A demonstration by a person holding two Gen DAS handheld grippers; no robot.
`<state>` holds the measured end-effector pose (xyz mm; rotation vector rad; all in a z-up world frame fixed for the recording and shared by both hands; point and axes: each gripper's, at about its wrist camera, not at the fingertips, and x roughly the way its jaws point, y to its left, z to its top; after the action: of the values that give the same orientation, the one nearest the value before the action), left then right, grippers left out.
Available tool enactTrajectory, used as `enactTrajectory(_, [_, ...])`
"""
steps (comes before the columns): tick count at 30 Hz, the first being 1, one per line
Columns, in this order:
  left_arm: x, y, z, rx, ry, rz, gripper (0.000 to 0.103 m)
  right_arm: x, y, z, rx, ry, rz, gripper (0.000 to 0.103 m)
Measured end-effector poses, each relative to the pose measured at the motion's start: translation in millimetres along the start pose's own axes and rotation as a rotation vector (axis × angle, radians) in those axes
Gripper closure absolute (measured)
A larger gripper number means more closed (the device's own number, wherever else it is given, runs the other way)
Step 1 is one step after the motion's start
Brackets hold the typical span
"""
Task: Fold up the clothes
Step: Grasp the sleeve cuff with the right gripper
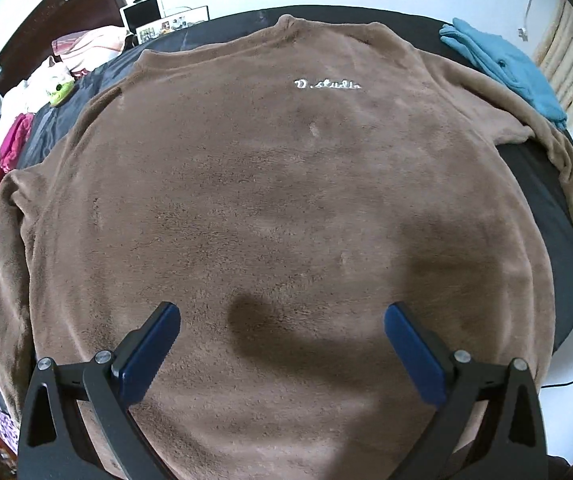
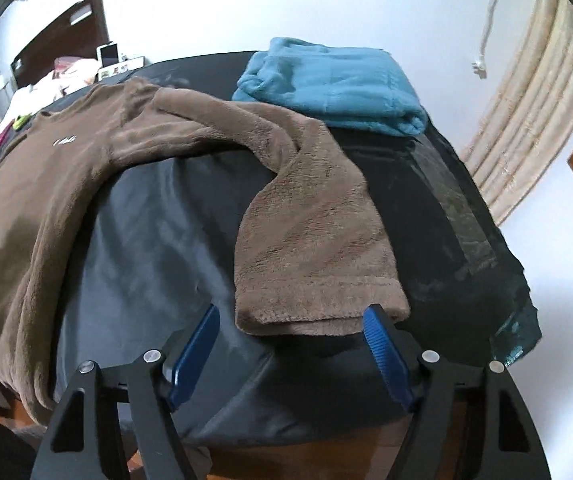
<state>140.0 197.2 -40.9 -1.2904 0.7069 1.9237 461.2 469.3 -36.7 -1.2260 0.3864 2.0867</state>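
Observation:
A brown fleece sweater [image 1: 278,184] lies spread flat, front up, on the dark bed cover [image 1: 534,184], with white lettering on the chest. My left gripper [image 1: 282,308] hovers open above its lower body, with nothing between the fingers. In the right wrist view the sweater's sleeve [image 2: 314,240] runs down the cover [image 2: 158,232] toward me. Its cuff [image 2: 318,316] lies between the jaws of my right gripper [image 2: 292,312]. The right pad is at the cuff's edge and the left pad stands clear of it, so the gripper is open.
A folded blue fleece garment [image 2: 326,84] sits at the far right corner of the bed, also [image 1: 506,68]. Pink and red clothes [image 1: 14,144] and a plush toy [image 1: 60,90] lie along the left. A wooden headboard [image 1: 58,12] stands behind, and a curtain [image 2: 534,128] hangs right.

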Motion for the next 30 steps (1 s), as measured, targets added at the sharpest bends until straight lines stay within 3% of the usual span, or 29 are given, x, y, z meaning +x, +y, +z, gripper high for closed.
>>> enactTrajectory(8, [1, 4, 1, -0.016, 0.015, 0.024, 0.000, 17, -5, 0, -0.072, 0.059, 0.051, 0.026])
enactTrajectory(14, [4, 8, 1, -0.041, 0.022, 0.032, 0.000, 25, -6, 0, -0.123, 0.093, 0.037, 0.029])
enactTrajectory(20, [8, 5, 0, -0.037, 0.033, 0.026, 0.000, 22, -35, 8, 0.029, 0.095, 0.056, 0.068])
enactTrajectory(22, [8, 4, -1, -0.029, 0.034, 0.024, 0.000, 20, -47, 11, 0.095, 0.096, 0.062, 0.088])
enactTrajectory(26, [7, 3, -3, -0.021, 0.032, 0.022, 0.000, -3, -66, 23, 0.229, 0.033, 0.124, 0.091])
enactTrajectory(30, [7, 5, -2, -0.029, 0.032, 0.019, 0.000, -42, -85, 46, 0.360, -0.083, 0.259, 0.091])
